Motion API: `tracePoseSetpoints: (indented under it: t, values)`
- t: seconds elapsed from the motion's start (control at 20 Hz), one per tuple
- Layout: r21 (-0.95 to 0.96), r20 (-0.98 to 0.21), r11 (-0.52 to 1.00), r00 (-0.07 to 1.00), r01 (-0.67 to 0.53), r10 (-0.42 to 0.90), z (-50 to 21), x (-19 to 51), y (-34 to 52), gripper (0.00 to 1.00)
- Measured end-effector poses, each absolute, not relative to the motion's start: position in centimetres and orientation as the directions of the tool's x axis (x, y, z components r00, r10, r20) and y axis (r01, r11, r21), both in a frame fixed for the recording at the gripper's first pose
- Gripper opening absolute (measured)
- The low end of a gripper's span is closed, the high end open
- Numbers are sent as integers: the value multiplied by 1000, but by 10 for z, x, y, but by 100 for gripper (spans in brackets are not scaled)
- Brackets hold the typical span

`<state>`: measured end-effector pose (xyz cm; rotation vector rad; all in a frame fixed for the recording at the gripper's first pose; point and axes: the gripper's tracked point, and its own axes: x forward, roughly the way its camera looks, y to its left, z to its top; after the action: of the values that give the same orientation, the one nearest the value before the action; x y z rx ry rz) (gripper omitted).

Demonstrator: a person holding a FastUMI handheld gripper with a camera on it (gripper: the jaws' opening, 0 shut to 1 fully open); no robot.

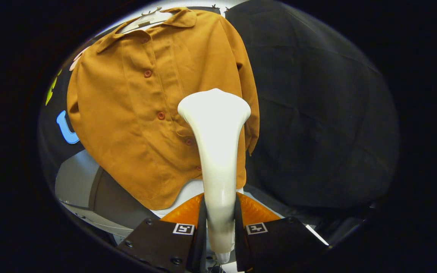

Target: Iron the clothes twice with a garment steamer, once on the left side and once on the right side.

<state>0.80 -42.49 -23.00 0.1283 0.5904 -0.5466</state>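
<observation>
A mustard-brown buttoned shirt [135,110] hangs on a white hanger [146,17] in front of the black cloth wall. My gripper [220,220] is shut on the handle of a white garment steamer [216,144], both fingers pressing its narrow lower part. The steamer rises straight ahead of the fingers, and its wide head sits over the shirt's lower right front, just right of the button row. Whether the head touches the cloth I cannot tell. The steamer hides part of the shirt's hem and right side.
Below the shirt's hem lies a white and grey surface [85,182]. Black cloth [317,113] covers the whole area right of the shirt.
</observation>
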Motion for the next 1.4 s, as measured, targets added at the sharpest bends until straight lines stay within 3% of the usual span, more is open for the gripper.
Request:
tracePoseSetpoints:
  t: [0.3,0.7,1.0,1.4]
  values:
    - [-76,-390,879,798,470,-460,-145,25,-349,34]
    - [-110,-220,931,905,347,-363,-71,49,-192,34]
    - [-96,-173,965,951,244,-258,-53,48,-79,34]
    - [-101,-157,978,967,184,-198,-51,42,-1,34]
